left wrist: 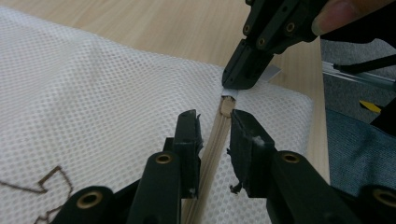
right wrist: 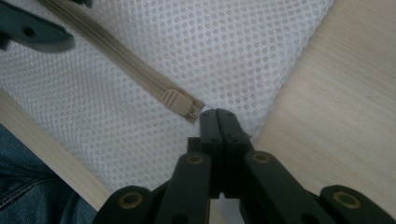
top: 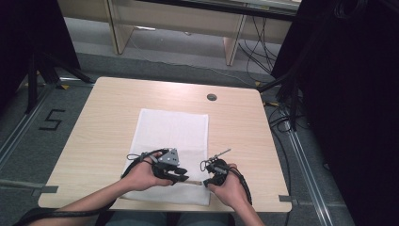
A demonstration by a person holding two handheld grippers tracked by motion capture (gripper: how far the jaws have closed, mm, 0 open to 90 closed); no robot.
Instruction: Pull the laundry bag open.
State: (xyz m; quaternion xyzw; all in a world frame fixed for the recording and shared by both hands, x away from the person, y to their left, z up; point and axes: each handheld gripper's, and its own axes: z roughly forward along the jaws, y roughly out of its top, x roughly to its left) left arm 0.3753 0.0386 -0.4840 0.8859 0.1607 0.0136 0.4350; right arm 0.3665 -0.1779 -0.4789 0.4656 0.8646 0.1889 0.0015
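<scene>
That white mesh laundry bag (top: 171, 136) looks floppy and light, so right gripper (right wrist: 218, 116), jaws pressed together, pinches the zipper-end corner while left gripper (left wrist: 215, 135), jaws spread, straddles the stiffer beige zipper (left wrist: 215, 140).

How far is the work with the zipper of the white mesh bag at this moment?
Done: the right gripper is shut on the pull tab beside the slider, at the bag's corner. In hand: the left gripper straddles the beige zipper of the mesh bag; its jaws do not yet press it. Left: clamping the zipper and sliding the slider along; the visible zipper looks closed.
</scene>
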